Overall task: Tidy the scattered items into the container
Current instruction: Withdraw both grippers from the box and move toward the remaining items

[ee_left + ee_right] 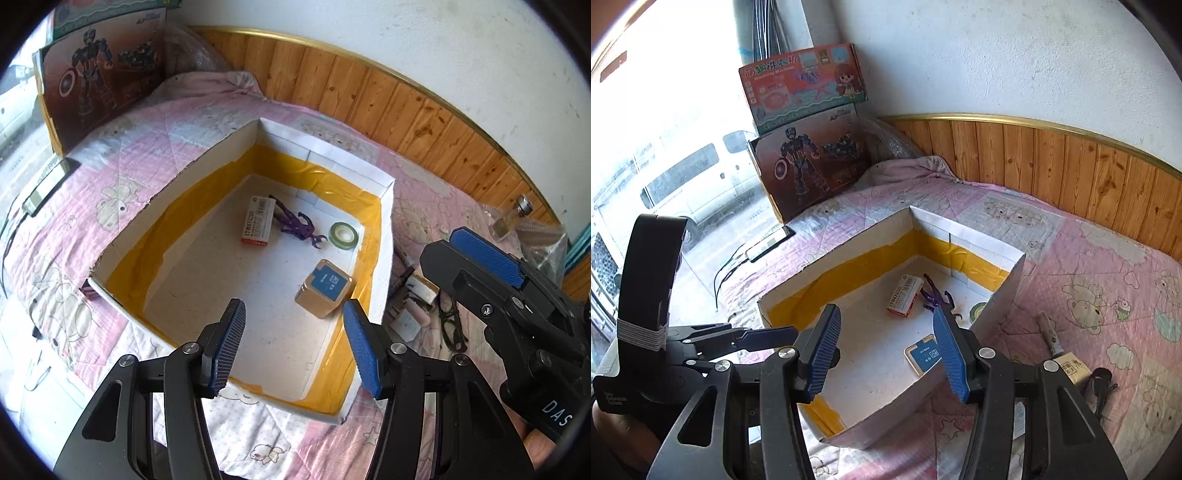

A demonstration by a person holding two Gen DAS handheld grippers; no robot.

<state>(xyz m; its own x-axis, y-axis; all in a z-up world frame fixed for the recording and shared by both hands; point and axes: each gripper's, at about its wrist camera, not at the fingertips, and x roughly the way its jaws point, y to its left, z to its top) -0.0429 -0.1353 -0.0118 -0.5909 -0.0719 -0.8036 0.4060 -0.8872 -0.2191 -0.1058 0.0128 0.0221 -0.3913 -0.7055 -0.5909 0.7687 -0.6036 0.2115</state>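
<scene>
Pink quilted bed (1100,266) against wood-panelled wall. White cardboard box with yellow tape lining (384,236) sat on it, holding gold cube tin (325,291), purple figure (295,221), green tape roll (344,235). My left fingers (291,343) and right fingers (886,350) hung apart, gripping nothing, over the box.

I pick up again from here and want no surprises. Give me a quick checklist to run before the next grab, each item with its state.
1. Left tongs empty and open: ok.
2. Right tongs empty and open: ok.
3. Container upright on the quilt, top open: ok.
4. Floor room left in it beside the staple box, purple figure, tape roll and gold tin: ok.
5. All scattered items cleared: not ok; glasses and small boxes lie outside.
6. Glasses free of neighbouring clutter: cannot tell.
</scene>
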